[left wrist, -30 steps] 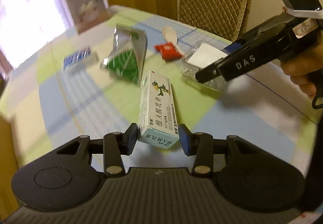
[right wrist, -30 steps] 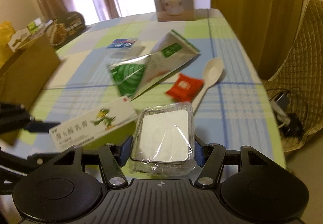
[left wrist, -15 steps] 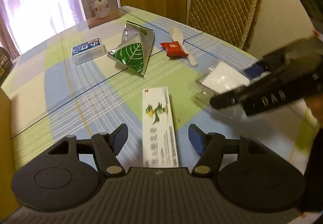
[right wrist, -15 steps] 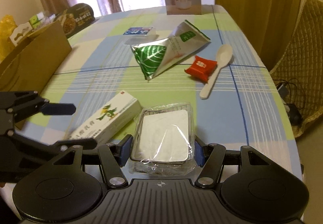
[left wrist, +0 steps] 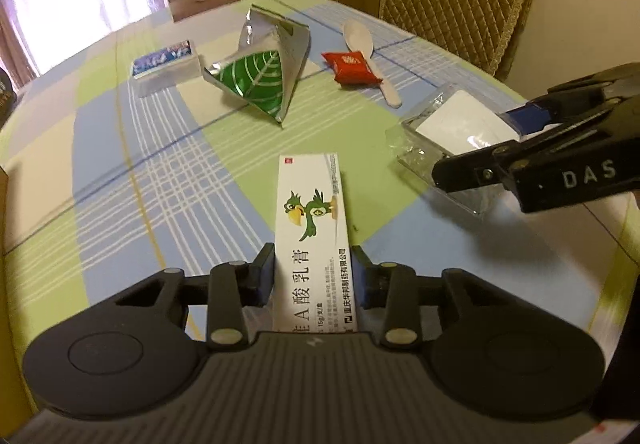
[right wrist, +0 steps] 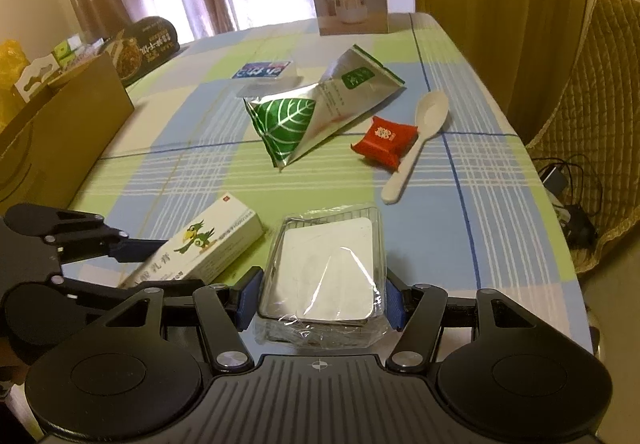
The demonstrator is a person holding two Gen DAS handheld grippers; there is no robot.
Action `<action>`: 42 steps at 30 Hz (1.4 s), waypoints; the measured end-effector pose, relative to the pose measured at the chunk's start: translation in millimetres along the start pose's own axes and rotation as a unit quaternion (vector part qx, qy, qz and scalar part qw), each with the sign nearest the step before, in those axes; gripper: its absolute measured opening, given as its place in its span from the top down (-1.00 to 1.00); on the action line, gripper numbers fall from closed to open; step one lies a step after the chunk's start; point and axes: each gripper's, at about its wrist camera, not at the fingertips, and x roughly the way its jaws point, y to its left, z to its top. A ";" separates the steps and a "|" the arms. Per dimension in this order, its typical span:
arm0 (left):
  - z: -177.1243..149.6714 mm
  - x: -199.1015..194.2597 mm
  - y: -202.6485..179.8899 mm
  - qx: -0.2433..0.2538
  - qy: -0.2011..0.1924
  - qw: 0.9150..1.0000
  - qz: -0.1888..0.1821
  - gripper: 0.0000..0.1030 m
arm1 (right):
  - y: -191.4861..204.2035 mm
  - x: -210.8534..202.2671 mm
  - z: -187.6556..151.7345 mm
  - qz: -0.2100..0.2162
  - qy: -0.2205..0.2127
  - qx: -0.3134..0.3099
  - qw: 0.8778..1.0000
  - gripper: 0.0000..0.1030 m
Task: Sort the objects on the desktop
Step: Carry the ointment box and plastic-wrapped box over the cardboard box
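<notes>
Two grippers busy: left gripper [left wrist: 314, 276] clamped on white bird-print cardboard carton [left wrist: 312, 228], right gripper [right wrist: 320, 300] grasping clear plastic-wrapped white tray [right wrist: 324, 268], both on checked table [right wrist: 500, 204].

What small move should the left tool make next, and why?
Probably lift. The left tool has its pads against both sides of the white ointment box, which lies flat on the tablecloth. Raising it would clear the clear plastic pack gripped by the right tool alongside.
</notes>
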 end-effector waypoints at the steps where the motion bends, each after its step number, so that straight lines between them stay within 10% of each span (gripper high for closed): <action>1: -0.6 -5.9 1.1 -0.002 -0.005 1.000 0.001 0.36 | -0.1 -1.5 0.6 0.001 -0.003 0.001 1.000 -0.12; 30: -30.9 -14.5 29.2 -0.059 0.016 0.998 -0.009 0.37 | 45.3 5.2 -5.4 0.018 0.005 -0.027 0.999 -0.12; 42: -21.6 -83.9 41.8 -0.060 -0.054 0.995 0.051 0.37 | 74.9 -13.9 9.8 0.066 -0.045 -0.041 0.996 -0.12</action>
